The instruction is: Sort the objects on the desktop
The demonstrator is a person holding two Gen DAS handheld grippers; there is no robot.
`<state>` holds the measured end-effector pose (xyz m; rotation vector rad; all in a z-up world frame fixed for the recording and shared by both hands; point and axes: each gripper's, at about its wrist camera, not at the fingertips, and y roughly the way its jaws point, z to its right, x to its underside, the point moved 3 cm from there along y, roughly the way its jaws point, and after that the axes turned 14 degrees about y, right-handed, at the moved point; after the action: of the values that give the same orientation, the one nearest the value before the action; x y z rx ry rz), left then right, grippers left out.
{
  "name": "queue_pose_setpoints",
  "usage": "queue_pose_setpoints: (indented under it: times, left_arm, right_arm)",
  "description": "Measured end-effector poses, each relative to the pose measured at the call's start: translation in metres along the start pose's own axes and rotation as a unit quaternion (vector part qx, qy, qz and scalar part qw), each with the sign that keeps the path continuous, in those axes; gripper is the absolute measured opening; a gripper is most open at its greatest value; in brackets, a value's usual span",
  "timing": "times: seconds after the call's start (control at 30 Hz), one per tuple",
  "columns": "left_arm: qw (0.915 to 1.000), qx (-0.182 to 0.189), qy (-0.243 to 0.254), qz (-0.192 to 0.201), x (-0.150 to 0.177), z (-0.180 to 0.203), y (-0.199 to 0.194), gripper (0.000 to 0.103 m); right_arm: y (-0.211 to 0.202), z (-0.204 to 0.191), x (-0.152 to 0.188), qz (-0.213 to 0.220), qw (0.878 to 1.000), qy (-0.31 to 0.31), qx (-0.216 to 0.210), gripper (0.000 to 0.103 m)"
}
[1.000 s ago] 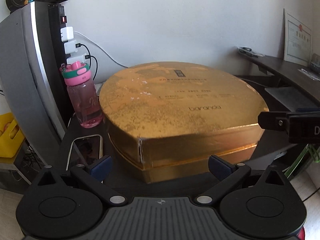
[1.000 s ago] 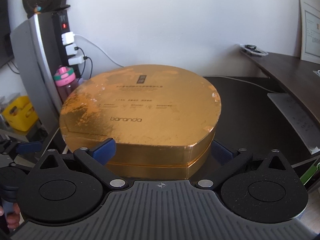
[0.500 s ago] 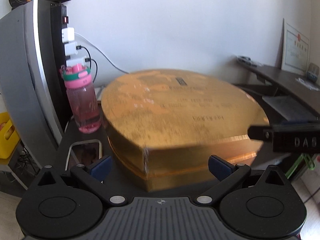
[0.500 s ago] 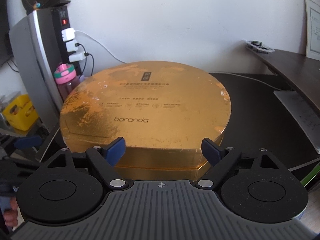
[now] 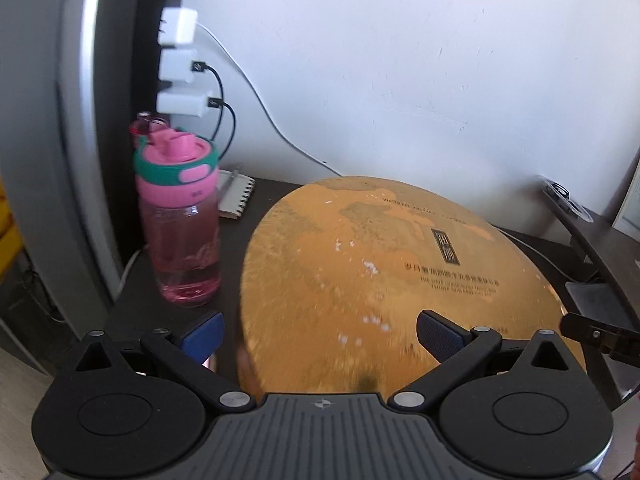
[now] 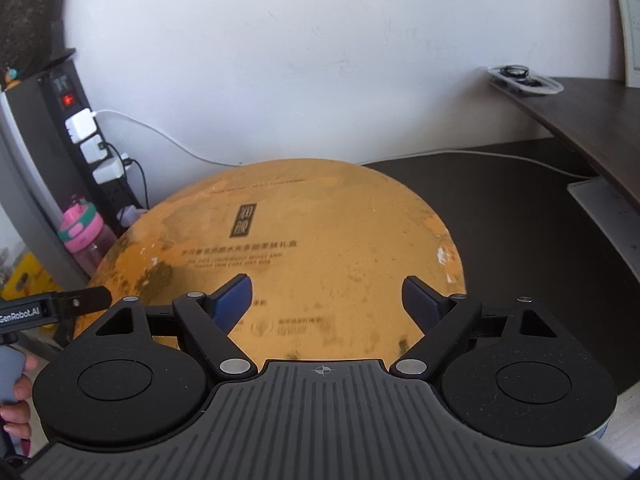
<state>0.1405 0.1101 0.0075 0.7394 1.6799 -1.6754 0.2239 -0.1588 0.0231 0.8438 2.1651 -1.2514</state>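
We see a round gold foil-faced cardboard box [image 5: 384, 280] – scuffed, dull sheen – beside a clear pink plastic bottle [image 5: 180, 232].

The near edge of the gold box [image 5: 360, 280] is hidden behind the left gripper [image 5: 320, 330] body, and its lid print there smears into blur. From the right side the box [image 6: 320, 240] likewise runs under the right gripper [image 6: 326, 300], its small lettering too soft to read. The bottle [image 6: 82, 236] is half covered by the box. A notebook [image 5: 236, 196] shows only a corner behind the bottle [image 5: 180, 220]. A hand [image 6: 16, 400] is cut by the left edge. Whether either gripper touches the box cannot be told.
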Motion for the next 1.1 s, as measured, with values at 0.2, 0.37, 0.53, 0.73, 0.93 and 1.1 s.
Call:
queue_pose_setpoints:
  times: [0.2,0.37,0.53,0.73,0.93,1.1]
  left_arm:
    - [0.9981,-0.010,-0.042,-0.045,0.002,-0.018,0.031,0.103]
    - [0.9960,-0.014,-0.074,-0.047,0.009,-0.032,0.035,0.103]
    - [0.9958,-0.037,-0.066,-0.050,0.012,-0.032,0.038,0.103]
    - [0.9968,-0.060,-0.026,-0.046,0.009,-0.021,0.026,0.101]
    - [0.9978,-0.060,0.016,-0.021,0.008,-0.002,-0.005,0.102]
    - [0.9957,-0.070,0.058,-0.015,0.016,0.019,-0.029,0.102]
  right_arm:
    - [0.031,-0.002,-0.007,-0.019,1.000,0.005,0.004,0.087]
    - [0.034,-0.005,-0.009,-0.014,1.000,-0.006,0.007,0.087]
    - [0.041,-0.007,-0.011,-0.017,1.000,-0.015,0.021,0.087]
    - [0.054,-0.023,0.002,-0.046,0.993,-0.090,0.062,0.092]
    - [0.052,-0.024,0.002,-0.060,0.992,-0.087,0.076,0.090]
    - [0.026,-0.023,0.024,-0.076,0.990,-0.091,0.071,0.090]
